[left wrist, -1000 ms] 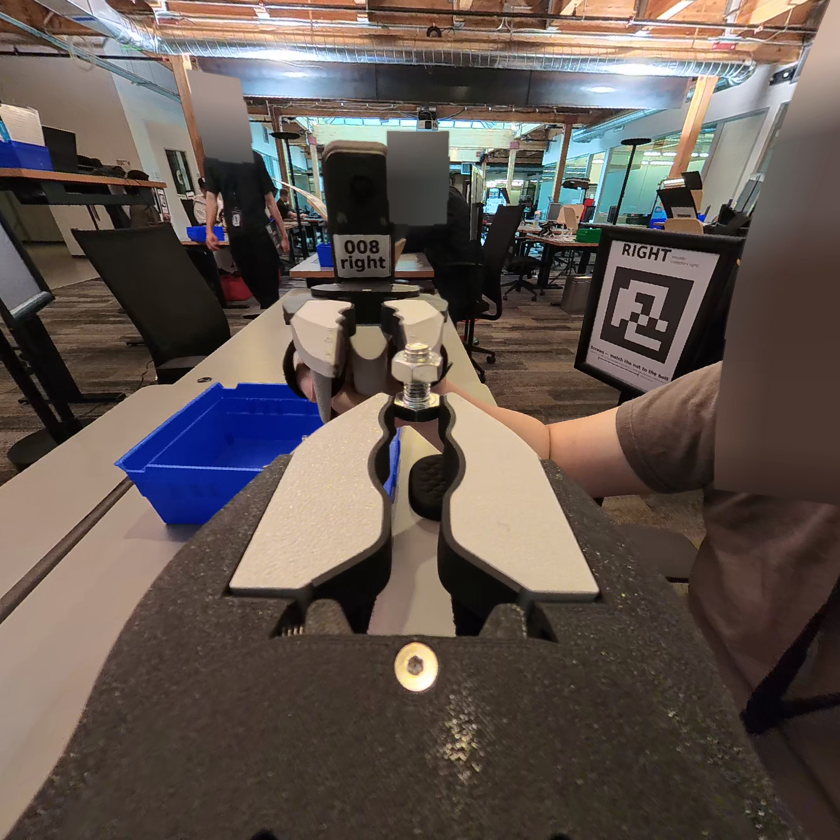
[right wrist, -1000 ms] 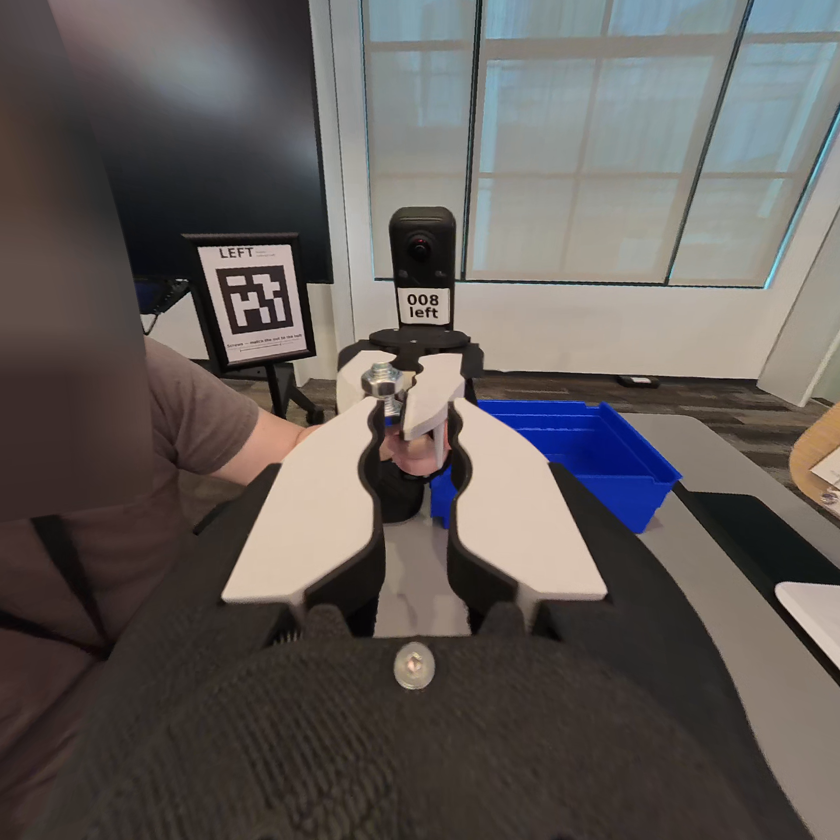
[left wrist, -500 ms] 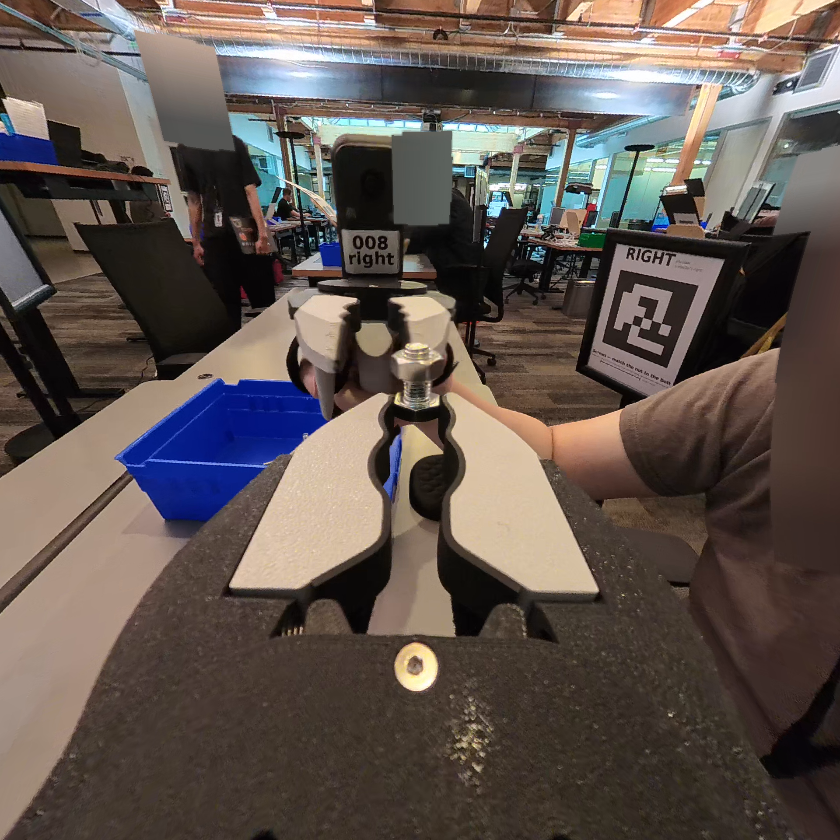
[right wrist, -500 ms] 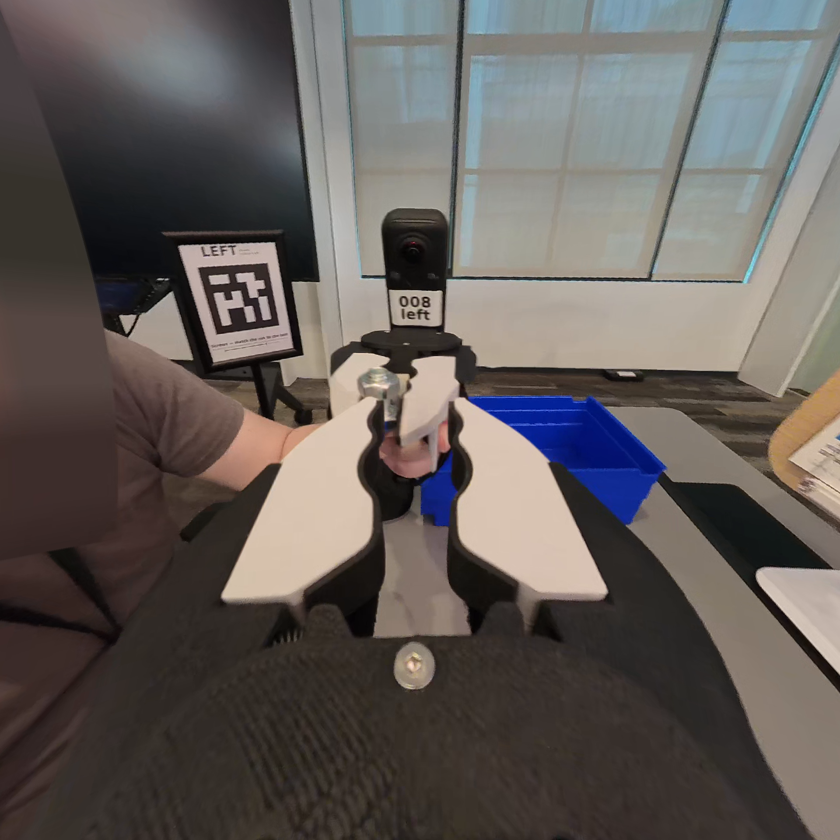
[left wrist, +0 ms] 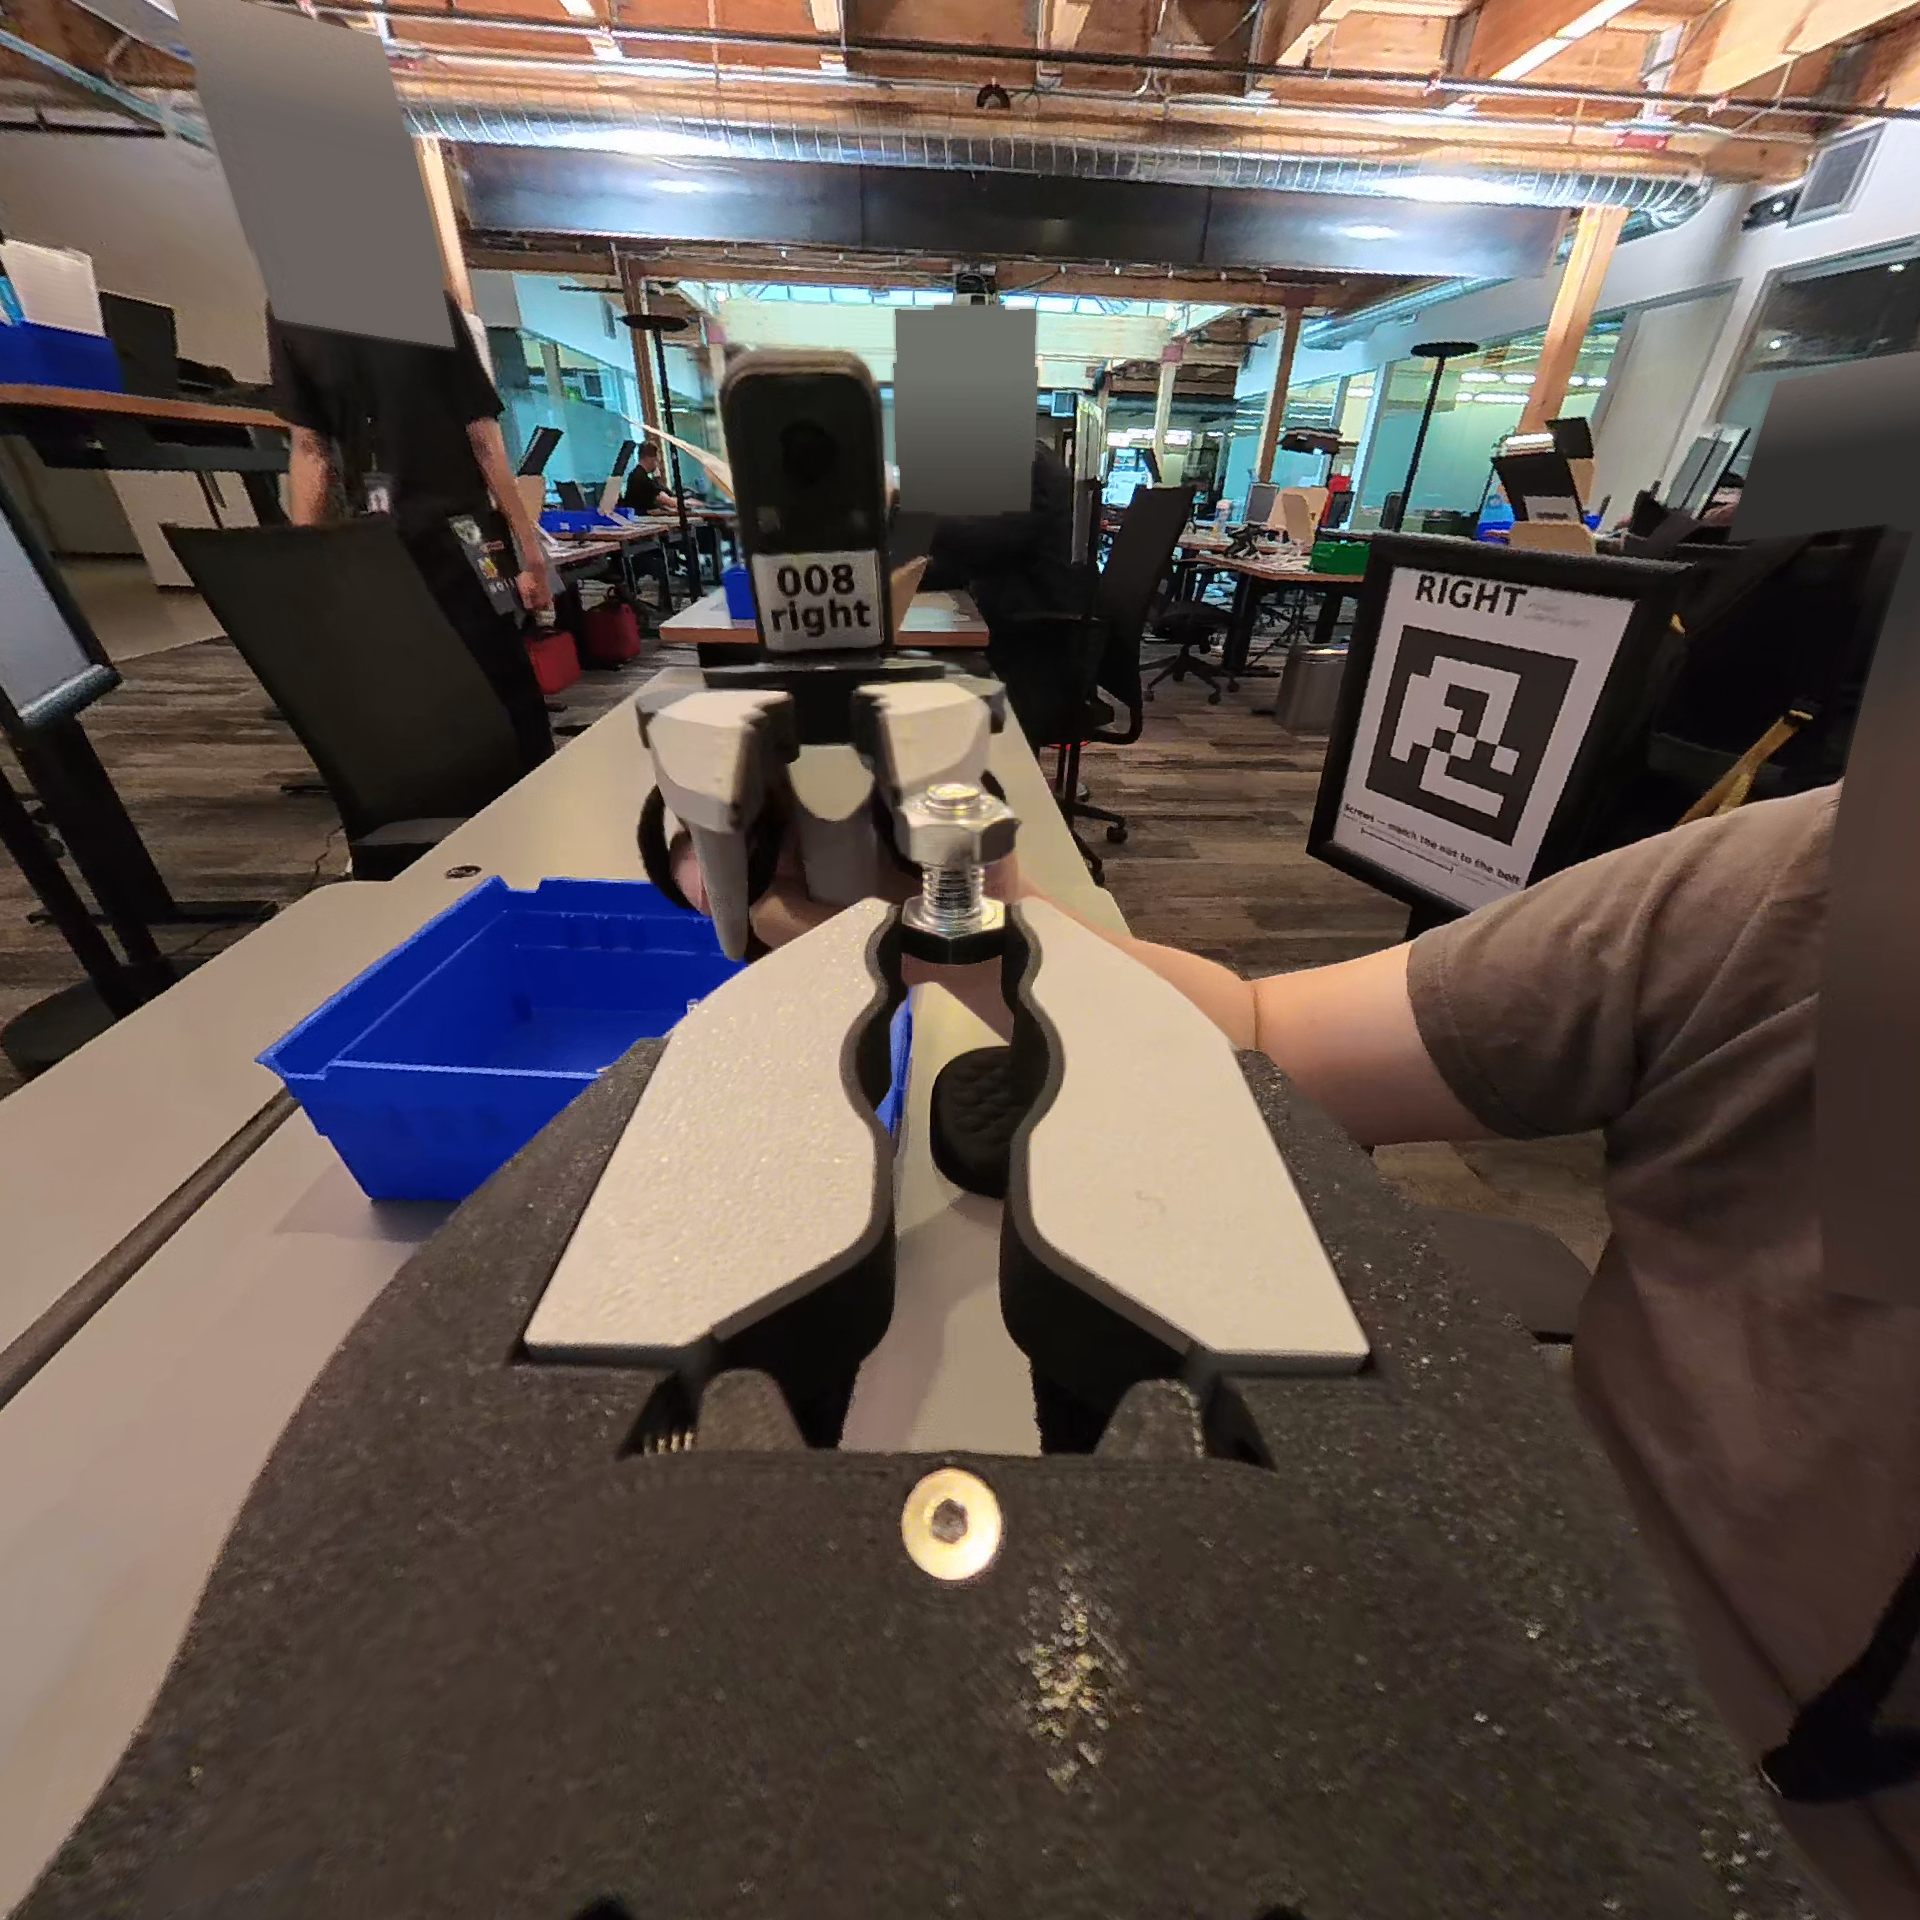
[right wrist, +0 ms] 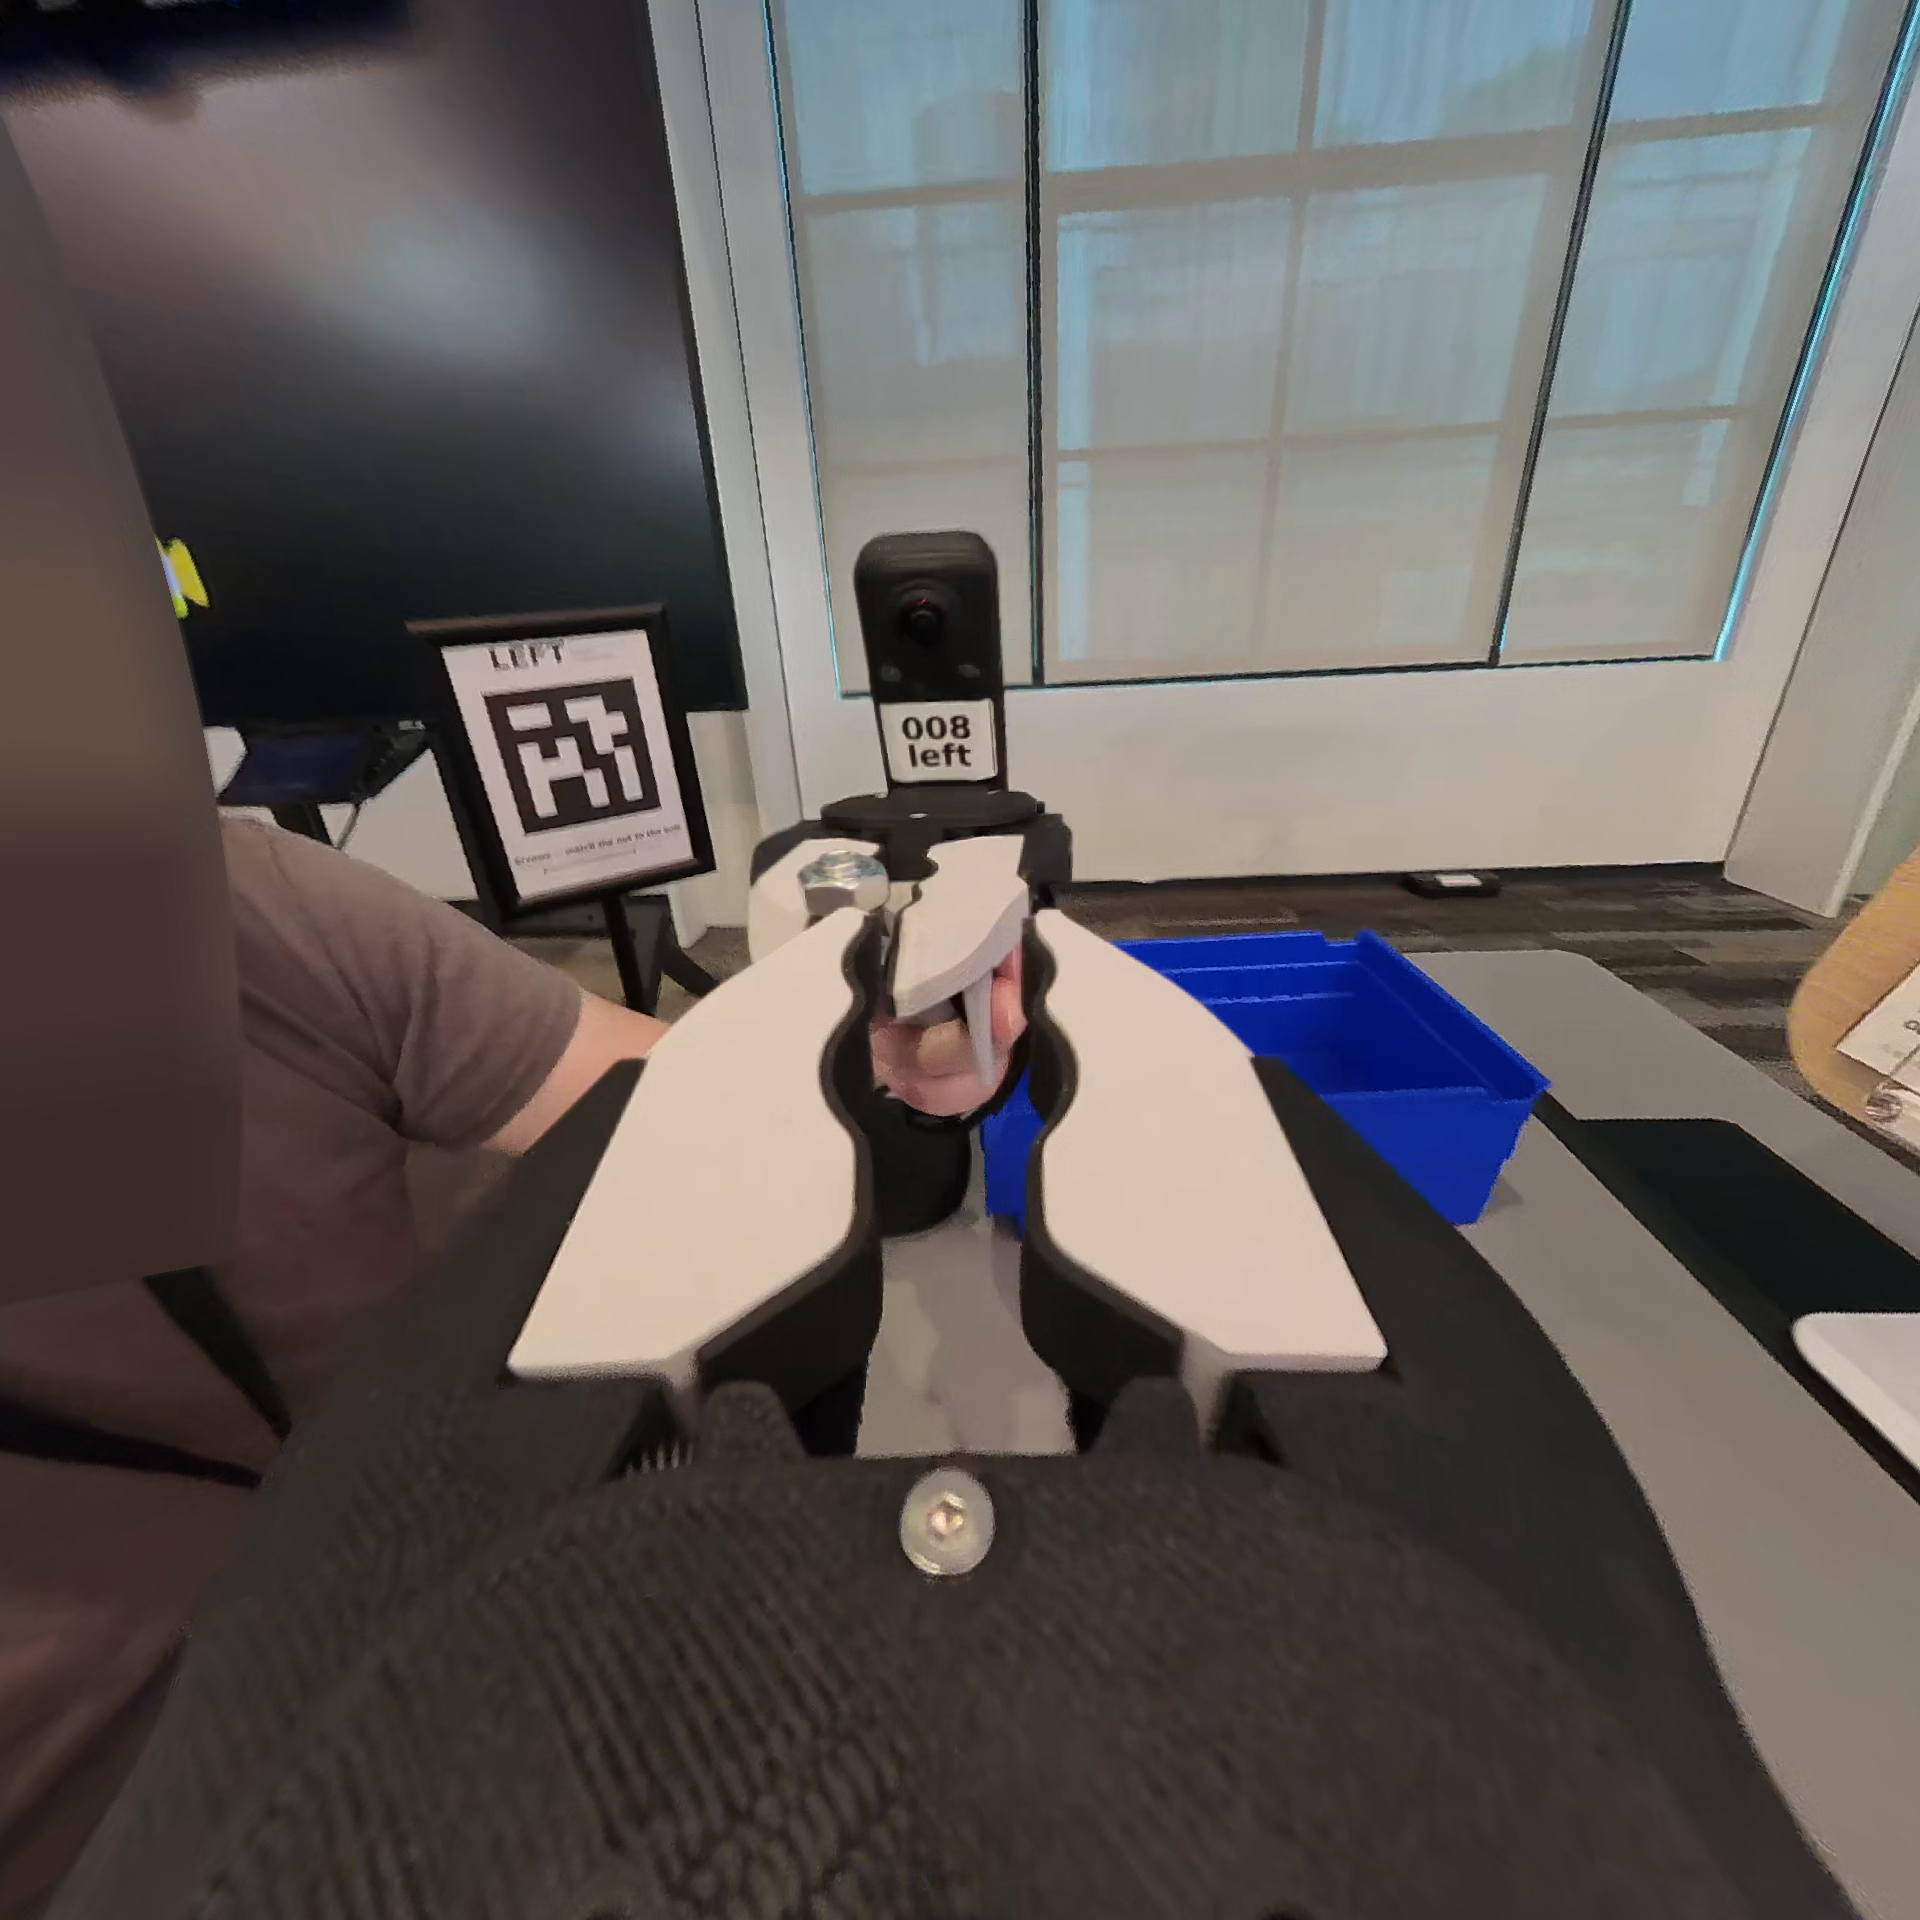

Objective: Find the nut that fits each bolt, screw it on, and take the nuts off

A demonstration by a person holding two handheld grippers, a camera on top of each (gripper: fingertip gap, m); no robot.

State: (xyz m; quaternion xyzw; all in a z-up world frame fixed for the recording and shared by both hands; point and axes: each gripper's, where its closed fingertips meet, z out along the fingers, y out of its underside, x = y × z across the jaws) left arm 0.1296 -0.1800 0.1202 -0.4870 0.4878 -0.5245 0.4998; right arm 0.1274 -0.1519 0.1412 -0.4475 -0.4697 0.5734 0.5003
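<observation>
In the left wrist view my left gripper [left wrist: 951, 935] is shut on the lower hex end of a silver bolt [left wrist: 948, 888] and holds it upright above the table. A silver nut [left wrist: 958, 831] sits at the top of the bolt's thread. My right gripper [left wrist: 821, 810] faces me with its jaws wide apart; one of its fingers [left wrist: 925, 743] stands just behind the nut. In the right wrist view my right gripper [right wrist: 945, 935] is open, and the nut [right wrist: 842, 888] lies just outside its left fingertip. One of the left gripper's fingers [right wrist: 956, 935] shows in the gap.
A blue bin [left wrist: 499, 1029] [right wrist: 1351, 1039] stands on the grey table [left wrist: 125, 1143] beside both grippers. Framed marker signs [left wrist: 1486, 727] [right wrist: 571, 758] stand off the table's edge. A black mat [right wrist: 1714, 1174] and a white object [right wrist: 1870, 1361] lie on the right. A person's arm [left wrist: 1351, 1029] reaches in.
The right gripper has shifted slightly, so the nut sits a little lower and further left in its view. The left gripper still holds the bolt. A person in the background walked right.
</observation>
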